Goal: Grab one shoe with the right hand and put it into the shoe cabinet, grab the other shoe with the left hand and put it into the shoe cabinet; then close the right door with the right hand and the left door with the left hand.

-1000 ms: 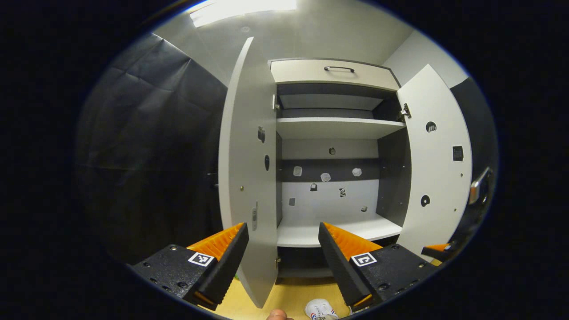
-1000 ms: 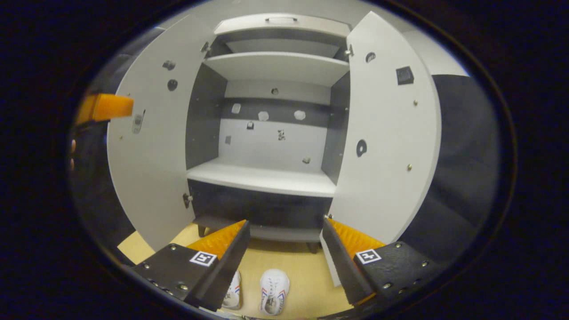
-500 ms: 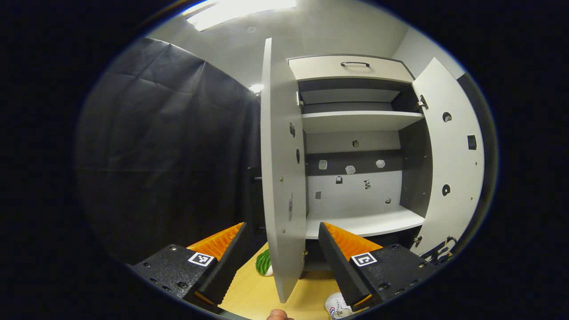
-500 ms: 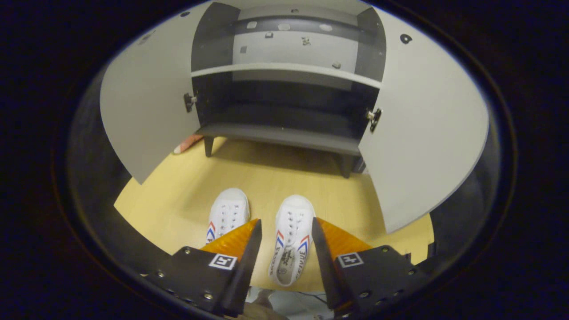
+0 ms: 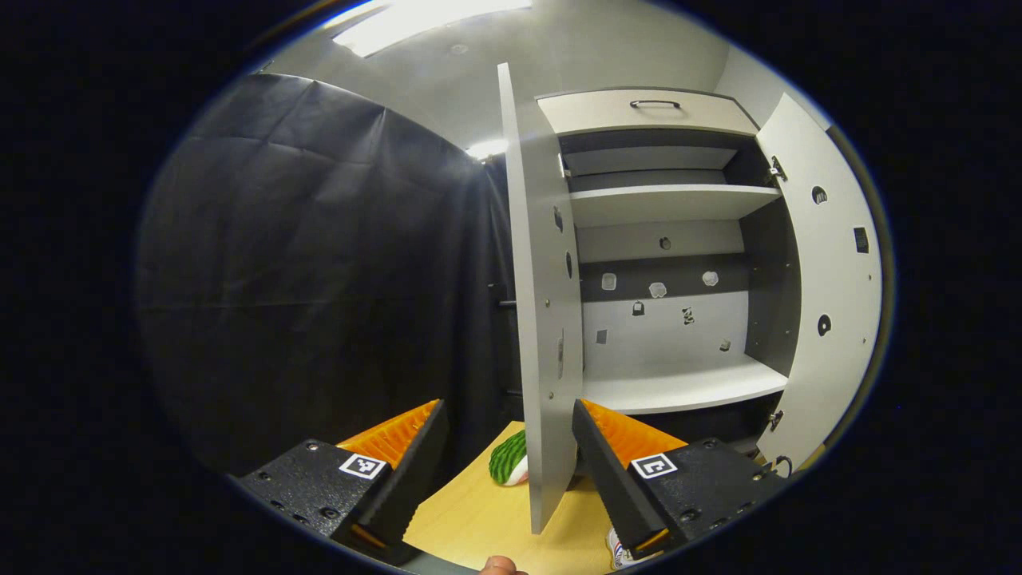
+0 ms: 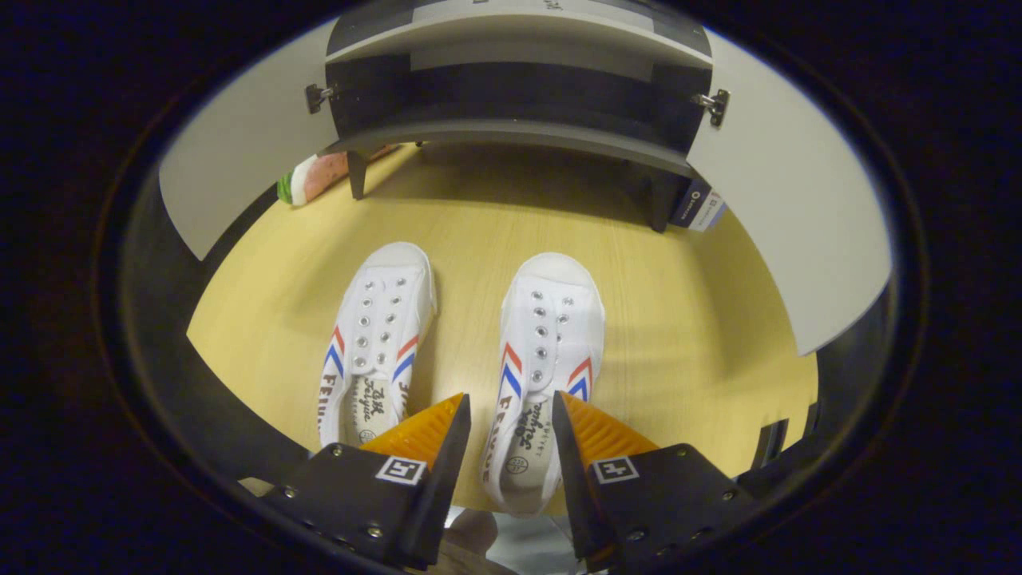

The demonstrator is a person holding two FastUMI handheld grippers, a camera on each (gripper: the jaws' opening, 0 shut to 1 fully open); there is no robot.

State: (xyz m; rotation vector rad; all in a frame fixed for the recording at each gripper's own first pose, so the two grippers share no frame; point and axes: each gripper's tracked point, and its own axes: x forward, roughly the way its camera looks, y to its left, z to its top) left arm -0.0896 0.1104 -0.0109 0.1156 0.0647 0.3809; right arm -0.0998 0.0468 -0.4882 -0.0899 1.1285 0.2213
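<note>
Right fingers [image 6: 471, 431] apart, straddling right shoe [image 6: 541, 351], contact unclear; left fingers [image 5: 595, 435] apart.

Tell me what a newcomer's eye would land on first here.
In the right gripper view, two white shoes, left shoe and right shoe, sit side by side on the floor, with the right claw open around the right shoe's heel. In the left gripper view, the cabinet stands open, its left door edge-on before the open left claw.

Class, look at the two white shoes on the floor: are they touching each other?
Apart. The right gripper view shows a strip of bare wooden floor running between the left shoe and the right shoe along their whole length.
</note>
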